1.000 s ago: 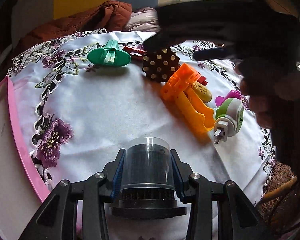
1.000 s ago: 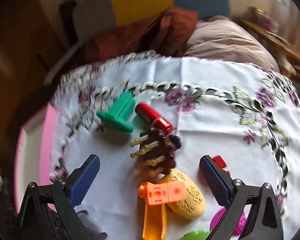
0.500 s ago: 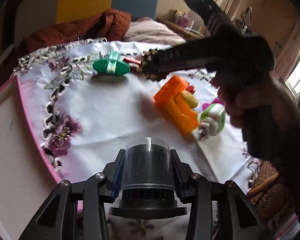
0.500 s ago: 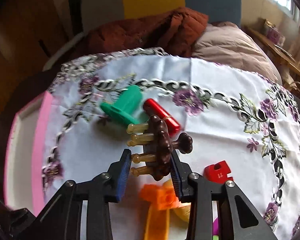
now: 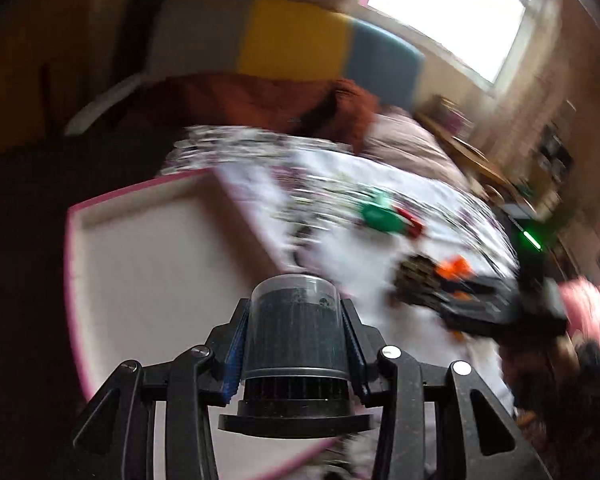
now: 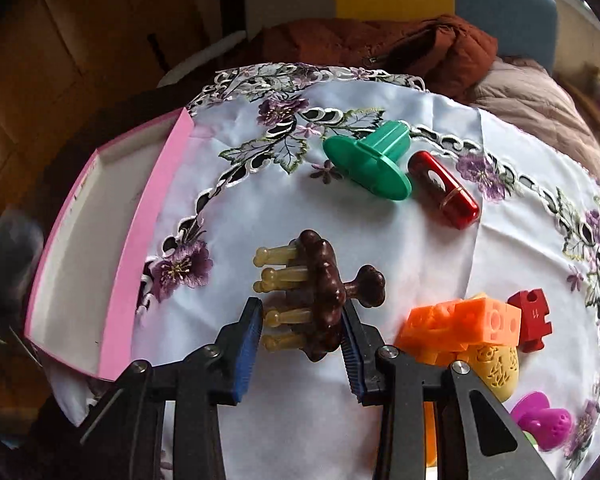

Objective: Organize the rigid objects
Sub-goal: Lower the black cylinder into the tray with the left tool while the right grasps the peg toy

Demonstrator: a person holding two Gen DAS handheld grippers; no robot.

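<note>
Carrying the capped black cylinder point(image 5: 298, 332) pinched in my left fingers point(image 5: 296, 344), I now hang over the pink tray point(image 6: 112, 280). My right fingers point(image 6: 300, 336), wide open a second ago, have clamped the brown pegged massager point(image 6: 320, 292), so it can leave the bench point(image 6: 260, 208) next.

Bare cloth point(image 6: 260, 208) lies open from the massager point(image 6: 320, 300) toward the pink box point(image 6: 112, 280) at nine o'clock — nothing between. At twelve to one the green piece point(image 6: 368, 164) and red tube point(image 6: 444, 190) crowd together; at three the orange blocks point(image 6: 460, 328) and red block point(image 6: 532, 320) close that side.
</note>
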